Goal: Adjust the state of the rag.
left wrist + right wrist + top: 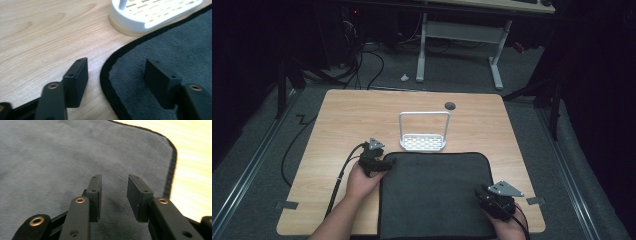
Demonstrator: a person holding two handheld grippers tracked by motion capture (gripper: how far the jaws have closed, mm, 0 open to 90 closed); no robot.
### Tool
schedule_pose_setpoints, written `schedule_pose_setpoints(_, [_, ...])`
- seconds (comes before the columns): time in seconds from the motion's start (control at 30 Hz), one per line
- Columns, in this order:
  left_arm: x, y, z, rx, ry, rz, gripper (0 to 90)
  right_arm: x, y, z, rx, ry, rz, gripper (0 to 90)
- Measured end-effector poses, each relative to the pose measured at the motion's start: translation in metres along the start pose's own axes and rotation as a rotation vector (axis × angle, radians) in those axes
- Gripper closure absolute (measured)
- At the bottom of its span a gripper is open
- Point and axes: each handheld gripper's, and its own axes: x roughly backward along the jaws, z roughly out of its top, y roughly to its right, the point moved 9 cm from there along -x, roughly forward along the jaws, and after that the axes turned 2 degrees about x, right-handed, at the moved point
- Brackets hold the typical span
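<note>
1. From the high view I see the wooden table (342, 125) with a dark grey mat (434, 195) spread over its near half, the mat's near edge at the table's front edge.
2. A small white rack (423, 141) with a tall hoop handle stands on the bare wood, just beyond the mat's far edge and about touching it.
3. My left gripper (388, 162) sits at the mat's far left corner. In the left gripper view (116, 75) its jaws stand wide apart, one over bare wood, the other over the mat, with the mat's black rounded border running between them. Nothing is pinched; the pads press on nothing.
4. The same view shows the white rack (140, 17) just ahead, its slotted base resting on the wood beside the mat's corner.
5. My right gripper (482, 192) hovers at the mat's near right part. In the right gripper view (114, 192) its jaws are parted by a moderate gap, with only grey mat (50, 157) behind them. They grip nothing.
6. The two grippers are well apart, on opposite sides of the mat.
</note>
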Motion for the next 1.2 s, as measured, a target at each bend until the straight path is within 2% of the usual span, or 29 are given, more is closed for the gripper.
schedule_pose_setpoints(0.1, [0.0, 0.001, -0.001, -0.019, 0.006, 0.002, 52.3, 0.0, -0.009, 0.004, 0.026, 0.015, 0.015, 61.6])
schedule_pose_setpoints(0.2, [0.001, 0.009, -0.003, -0.075, 0.014, 0.01, 61.1, 0.001, -0.019, 0.01, 0.059, 0.037, 0.026, 56.6])
schedule_pose_setpoints(0.3, [0.002, 0.013, -0.005, -0.082, 0.023, 0.0, 76.7, -0.003, -0.036, 0.014, 0.103, 0.038, 0.064, 53.6])
schedule_pose_setpoints(0.33, [0.002, 0.013, -0.006, -0.08, 0.027, -0.007, 78.6, -0.004, -0.042, 0.015, 0.113, 0.041, 0.078, 53.3])
schedule_pose_setpoints(0.37, [0.003, 0.012, -0.006, -0.08, 0.026, -0.01, 78.6, -0.004, -0.042, 0.015, 0.113, 0.041, 0.078, 53.3])
schedule_pose_setpoints(0.43, [0.004, 0.011, -0.007, -0.067, 0.029, -0.019, 80.7, -0.006, -0.059, 0.022, 0.134, 0.061, 0.108, 51.5])
schedule_pose_setpoints(0.5, [0.004, 0.01, -0.007, -0.043, 0.03, -0.033, 80.8, -0.007, -0.071, 0.028, 0.126, 0.071, 0.129, 50.7])
schedule_pose_setpoints(0.53, [0.004, 0.01, -0.007, -0.027, 0.032, -0.044, 80.8, -0.007, -0.071, 0.028, 0.126, 0.071, 0.129, 50.7])
schedule_pose_setpoints(0.57, [0.005, 0.009, -0.007, -0.01, 0.032, -0.055, 80.8, -0.009, -0.086, 0.035, 0.122, 0.084, 0.165, 50.3])
schedule_pose_setpoints(0.6, [0.005, 0.008, -0.007, 0.008, 0.032, -0.063, 80.8, -0.009, -0.086, 0.035, 0.122, 0.084, 0.165, 50.3])
schedule_pose_setpoints(0.63, [0.005, 0.007, -0.007, 0.013, 0.031, -0.069, 80.7, -0.012, -0.101, 0.041, 0.16, 0.091, 0.175, 49.3])
schedule_pose_setpoints(0.67, [0.005, 0.007, -0.007, 0.022, 0.03, -0.074, 80.7, -0.012, -0.101, 0.041, 0.16, 0.091, 0.175, 49.3])
schedule_pose_setpoints(0.7, [0.005, 0.007, -0.007, 0.027, 0.032, -0.076, 80.7, -0.014, -0.109, 0.044, 0.178, 0.088, 0.18, 49.1])
schedule_pose_setpoints(0.73, [0.005, 0.006, -0.007, 0.029, 0.033, -0.077, 80.6, -0.021, -0.125, 0.047, 0.204, 0.075, 0.203, 48.6])
schedule_pose_setpoints(0.77, [0.005, 0.006, -0.007, 0.03, 0.032, -0.079, 80.6, -0.024, -0.131, 0.048, 0.215, 0.061, 0.208, 48.6])
schedule_pose_setpoints(0.8, [0.005, 0.006, -0.007, 0.031, 0.032, -0.08, 80.6, -0.024, -0.131, 0.048, 0.215, 0.061, 0.208, 48.6])
schedule_pose_setpoints(0.9, [0.005, 0.006, -0.007, 0.038, 0.034, -0.084, 80.6, -0.034, -0.153, 0.054, 0.245, 0.048, 0.237, 48.5])
schedule_pose_setpoints(0.93, [0.005, 0.006, -0.007, 0.041, 0.034, -0.085, 80.5, -0.038, -0.163, 0.056, 0.256, 0.044, 0.251, 48.6])
schedule_pose_setpoints(0.97, [0.006, 0.006, -0.007, 0.041, 0.034, -0.088, 80.4, -0.044, -0.178, 0.06, 0.274, 0.037, 0.271, 48.5])
schedule_pose_setpoints(1.0, [0.006, 0.006, -0.007, 0.042, 0.034, -0.088, 80.4, -0.044, -0.178, 0.06, 0.274, 0.037, 0.271, 48.5])
schedule_pose_setpoints(1.03, [0.006, 0.006, -0.007, 0.041, 0.037, -0.087, 80.3, -0.046, -0.184, 0.061, 0.281, 0.033, 0.279, 48.4])
schedule_pose_setpoints(1.07, [0.007, 0.006, -0.007, 0.042, 0.04, -0.087, 80.3, -0.052, -0.199, 0.064, 0.295, 0.025, 0.305, 47.9])
schedule_pose_setpoints(1.1, [0.007, 0.006, -0.008, 0.042, 0.041, -0.086, 80.3, -0.052, -0.199, 0.064, 0.295, 0.025, 0.305, 47.9])
schedule_pose_setpoints(1.2, [0.008, 0.006, -0.008, 0.046, 0.044, -0.087, 80.0, -0.06, -0.22, 0.067, 0.303, 0.004, 0.353, 47.0])
